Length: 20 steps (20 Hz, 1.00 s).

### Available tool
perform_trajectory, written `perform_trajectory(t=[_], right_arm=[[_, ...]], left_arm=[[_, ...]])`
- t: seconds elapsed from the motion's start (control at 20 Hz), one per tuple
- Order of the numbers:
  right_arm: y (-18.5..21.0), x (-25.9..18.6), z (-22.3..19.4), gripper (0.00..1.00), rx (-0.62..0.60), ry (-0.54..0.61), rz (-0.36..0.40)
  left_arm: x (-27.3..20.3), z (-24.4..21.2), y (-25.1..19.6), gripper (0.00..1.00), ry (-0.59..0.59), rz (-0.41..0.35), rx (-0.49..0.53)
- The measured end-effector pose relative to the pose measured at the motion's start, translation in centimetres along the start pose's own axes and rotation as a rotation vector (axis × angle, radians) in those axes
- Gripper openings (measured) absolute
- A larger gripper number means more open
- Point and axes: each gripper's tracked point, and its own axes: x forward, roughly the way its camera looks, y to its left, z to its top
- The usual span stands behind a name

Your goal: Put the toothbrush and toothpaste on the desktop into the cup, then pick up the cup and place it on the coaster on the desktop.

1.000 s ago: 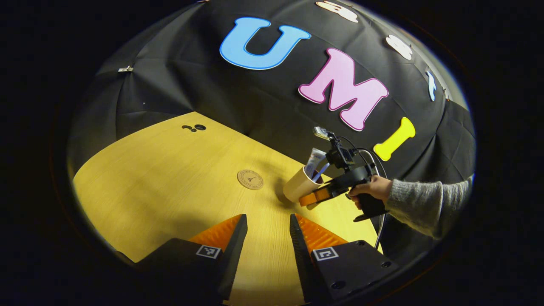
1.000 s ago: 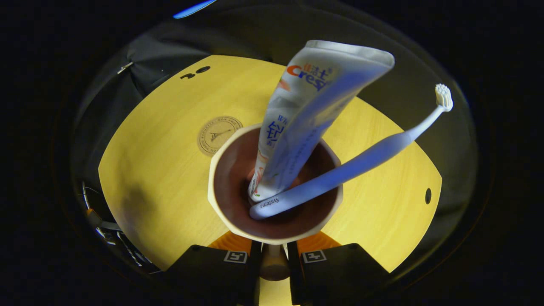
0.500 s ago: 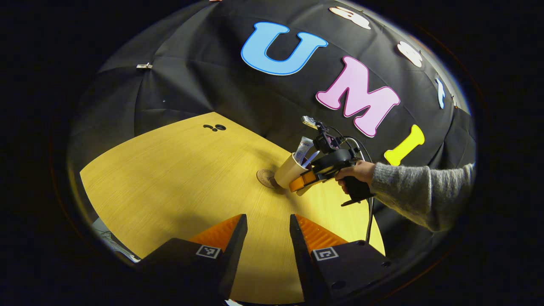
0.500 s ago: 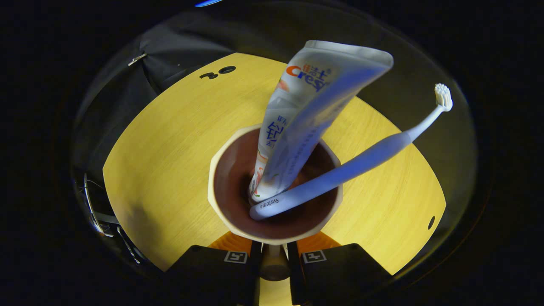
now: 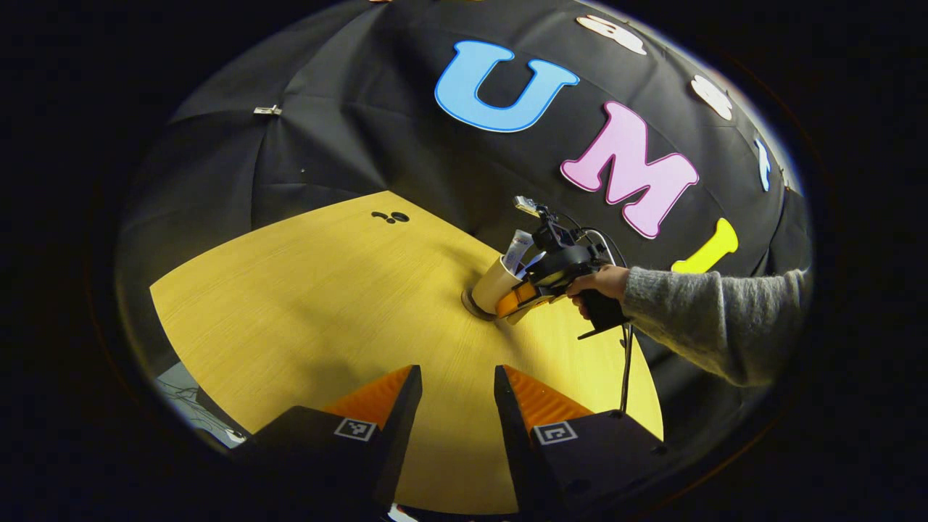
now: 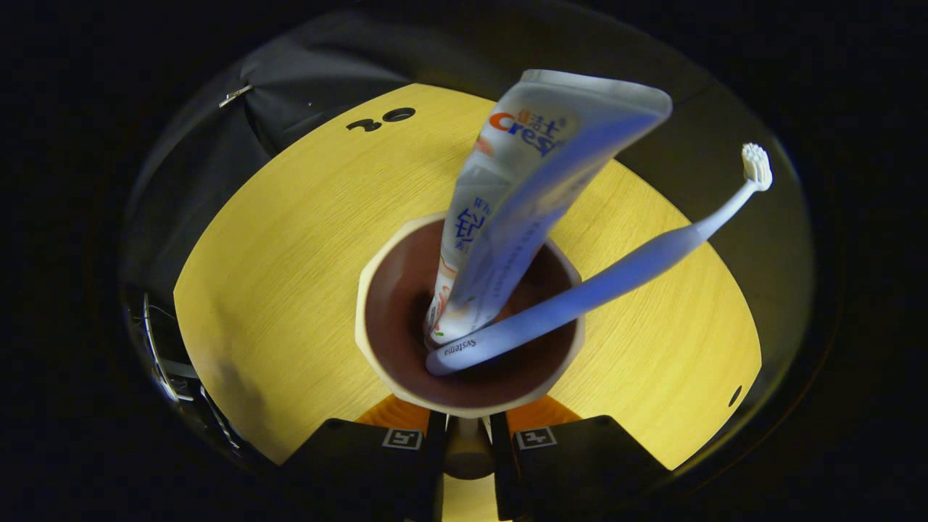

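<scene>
Cup (image 6: pixel 406 362): pale outside, brown inside, held tilted at its handle (image 6: pixel 464 449) by the right gripper (image 6: pixel 467 442); in the left gripper view the cup (image 5: pixel 495 283) sits at the far side of the desk, right over the coaster (image 5: pixel 471 304).
Coaster: a thin dark sliver shows at the cup's base in the left gripper view; whether the cup rests on it or is just above it cannot be told.
Toothpaste (image 6: pixel 522 196): tube standing in the cup, cap end down, flat end up and leaning away from the camera; in the left gripper view its top (image 5: pixel 517 250) sticks out above the rim.
Toothbrush (image 6: pixel 602 279): handle end down in the cup beside the tube, leaning out to the right over the rim, bristles at the top.
Right gripper: fingers pressed on either side of the cup's handle, pinching it; seen from the left gripper view (image 5: pixel 516 299) it is against the cup's side, held by a hand (image 5: pixel 596 284) in a grey knitted sleeve (image 5: pixel 710 319).
Left gripper (image 5: pixel 458 406): fingers spread with a clear gap, nothing between them, above the near part of the desk, well apart from the cup.
Desk (image 5: pixel 312 290): yellow wood grain, with two small dark holes (image 5: pixel 391 216) near the far edge.
</scene>
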Motion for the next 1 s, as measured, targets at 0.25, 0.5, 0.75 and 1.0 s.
perform_trajectory(t=[0.25,0.5,0.75,1.0], right_arm=[[0.0,0.6,-0.4,0.31,-0.002,0.03,-0.01],[0.8,1.4,0.2,0.33,0.0,0.027,-0.013],[0.0,-0.3,-0.8,0.53,-0.037,0.036,-0.046],[0.0,-4.0,0.0,0.81,-0.012,-0.069,-0.079]], left_arm=[[0.2,0.0,0.3,0.73,0.005,0.005,-0.005],[0.4,0.2,0.1,0.64,0.008,-0.007,-0.003],[0.1,0.5,0.0,0.64,0.006,-0.025,0.006],[-0.3,1.0,-0.4,0.64,0.006,-0.061,0.018]])
